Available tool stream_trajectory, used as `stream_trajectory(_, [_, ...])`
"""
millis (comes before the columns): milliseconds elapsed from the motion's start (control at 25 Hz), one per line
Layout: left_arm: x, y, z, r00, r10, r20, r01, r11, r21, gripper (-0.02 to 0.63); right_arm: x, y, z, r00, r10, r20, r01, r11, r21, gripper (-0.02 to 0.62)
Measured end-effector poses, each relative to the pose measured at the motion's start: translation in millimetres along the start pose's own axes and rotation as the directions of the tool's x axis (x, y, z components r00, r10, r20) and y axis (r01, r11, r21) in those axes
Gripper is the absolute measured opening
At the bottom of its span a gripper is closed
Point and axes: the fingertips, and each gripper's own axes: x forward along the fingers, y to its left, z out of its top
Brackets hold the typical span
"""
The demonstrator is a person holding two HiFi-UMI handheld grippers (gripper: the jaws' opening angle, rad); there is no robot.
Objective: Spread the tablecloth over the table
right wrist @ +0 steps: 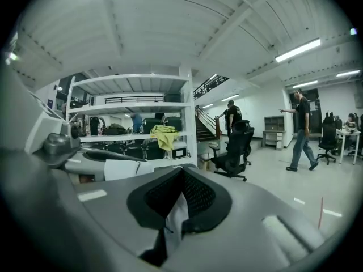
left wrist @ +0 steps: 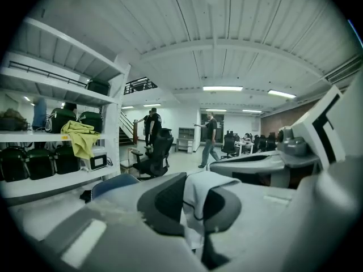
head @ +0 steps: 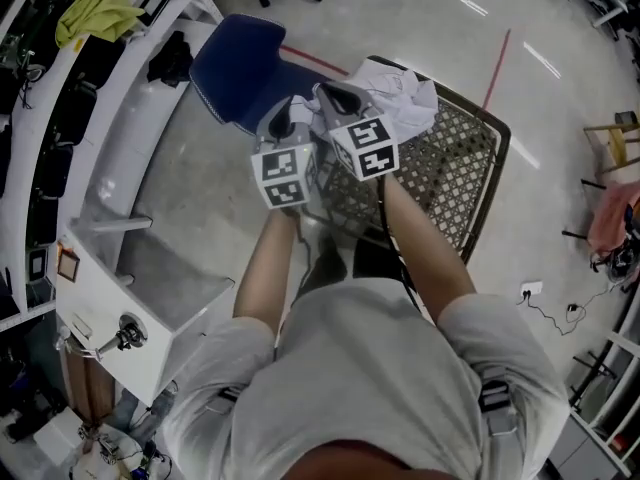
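While left claw (left wrist: 195, 202), right claw (right wrist: 180, 209) pinch crumpled white tablecloth (head: 405, 98), lattice table (head: 452, 180) beneath.

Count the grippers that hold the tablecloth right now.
2. The left gripper and the right gripper are side by side at the mesh table, each shut on the tablecloth.

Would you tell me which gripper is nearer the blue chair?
Left. The left gripper hangs beside the blue chair; the right gripper is further off, by the mesh table.
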Motion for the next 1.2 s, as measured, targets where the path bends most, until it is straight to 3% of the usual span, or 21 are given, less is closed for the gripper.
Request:
stream_trajectory(160, [34, 0, -27, 0.997, 0.039, -0.066, -0.04, 0.999, -0.012, 0.02, 20, -20, -38, 0.997, 0.06, -0.057, -0.056, 0.996, 0.075, 0.009])
stream_trajectory(280, [94, -26, -39, 0.99, -0.005, -0.143, 0.005, 1.0, 0.0, 0.02, 32, -74, -62, 0.991, 0.045, -0.124, -0.032, 0.994, 0.104, 0.009])
stream_trajectory(360, [148, -55, -4, 0.99, -0.053, -0.129, 0.058, 0.998, 0.034, 0.02, 28, -146, -41, 0.992, -0.04, -0.116, 0.052, 0.994, 0.101, 0.008])
stream_trajectory(440, [193, -97, 107, 0.994, -0.104, 0.031, 0.101, 0.99, 0.101, 0.02, -14, -258, 37, 0.977, -0.211, 0.017, 0.208, 0.972, 0.113, 0.008])
stream_trajectory(480, [204, -124, 181, 0.979, -0.145, 0.144, 0.124, 0.982, 0.145, 0.02, -56, -319, 93, 0.939, -0.32, 0.124, 0.307, 0.945, 0.114, 0.008])
stream_trajectory(520, [205, -153, 253, 0.948, -0.199, 0.247, 0.156, 0.971, 0.183, 0.02, -112, -373, 152, 0.871, -0.43, 0.237, 0.414, 0.903, 0.117, 0.008])
stream_trajectory(560, [197, -180, 317, 0.906, -0.256, 0.337, 0.193, 0.959, 0.209, 0.02, -177, -417, 207, 0.78, -0.528, 0.335, 0.516, 0.846, 0.134, 0.008])
stream_trajectory(640, [155, -214, 419, 0.796, -0.324, 0.512, 0.226, 0.942, 0.246, 0.02, -307, -464, 286, 0.594, -0.661, 0.459, 0.664, 0.725, 0.185, 0.008])
stream_trajectory(680, [127, -221, 457, 0.732, -0.325, 0.598, 0.207, 0.943, 0.259, 0.02, -360, -471, 309, 0.522, -0.687, 0.505, 0.709, 0.679, 0.191, 0.008])
stream_trajectory(760, [82, -223, 504, 0.623, -0.292, 0.726, 0.146, 0.955, 0.259, 0.02, -438, -472, 329, 0.426, -0.7, 0.573, 0.78, 0.605, 0.159, 0.008])
stream_trajectory(800, [70, -221, 514, 0.594, -0.277, 0.756, 0.128, 0.96, 0.251, 0.02, -465, -470, 328, 0.394, -0.706, 0.588, 0.811, 0.568, 0.137, 0.008])
stream_trajectory(840, [65, -218, 517, 0.584, -0.266, 0.767, 0.123, 0.963, 0.24, 0.02, -486, -466, 324, 0.367, -0.712, 0.598, 0.838, 0.532, 0.12, 0.008])
stream_trajectory(920, [63, -202, 511, 0.611, -0.254, 0.749, 0.139, 0.967, 0.215, 0.02, -512, -444, 317, 0.316, -0.721, 0.617, 0.869, 0.481, 0.117, 0.008])
stream_trajectory(960, [63, -189, 504, 0.64, -0.249, 0.727, 0.146, 0.968, 0.202, 0.02, -517, -428, 313, 0.307, -0.724, 0.618, 0.867, 0.48, 0.132, 0.008])
stream_trajectory(1000, [62, -175, 493, 0.672, -0.24, 0.701, 0.149, 0.97, 0.19, 0.02, -514, -414, 309, 0.323, -0.727, 0.606, 0.856, 0.498, 0.141, 0.008])
stream_trajectory(1040, [61, -162, 479, 0.702, -0.228, 0.674, 0.146, 0.973, 0.178, 0.02, -503, -402, 301, 0.363, -0.727, 0.582, 0.839, 0.527, 0.136, 0.008])
stream_trajectory(1200, [54, -119, 381, 0.81, -0.174, 0.561, 0.093, 0.981, 0.17, 0.02, -399, -360, 238, 0.6, -0.682, 0.419, 0.741, 0.671, 0.032, 0.008])
